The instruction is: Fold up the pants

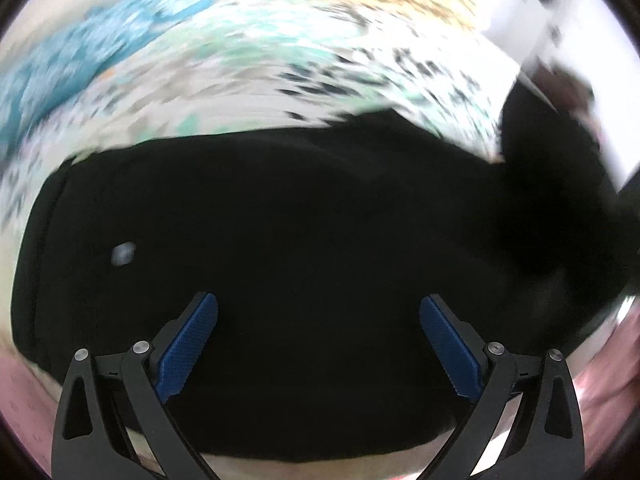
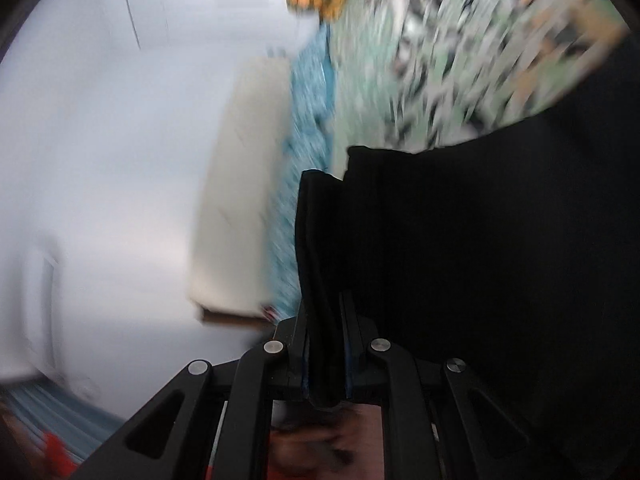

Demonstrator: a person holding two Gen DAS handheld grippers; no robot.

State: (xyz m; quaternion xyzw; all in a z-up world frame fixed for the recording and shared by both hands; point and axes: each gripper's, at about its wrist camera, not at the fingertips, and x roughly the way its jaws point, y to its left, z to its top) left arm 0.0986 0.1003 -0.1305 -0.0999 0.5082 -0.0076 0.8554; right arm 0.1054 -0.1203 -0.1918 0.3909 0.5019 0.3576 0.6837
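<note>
Pants (image 1: 280, 208) lying dark and bunched on patterned bedspread (image 1: 240, 72), spreading just ahead of left claw (image 1: 319, 340). Left claw hanging wide apart above fabric, gripping nothing. Right claw (image 2: 326, 344) pinching nearly closed on thick fold of pants edge, cloth rising straight ahead between pads. Judging fold as under way: one end lifted, rest lying flat, final halving and smoothing not done. Small pale patch on pants left of left claw; blurred, no writing readable.

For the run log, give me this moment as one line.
task: fold pants | left gripper: open above pants | right gripper: shut on pants edge | surface: patterned sheet
</note>
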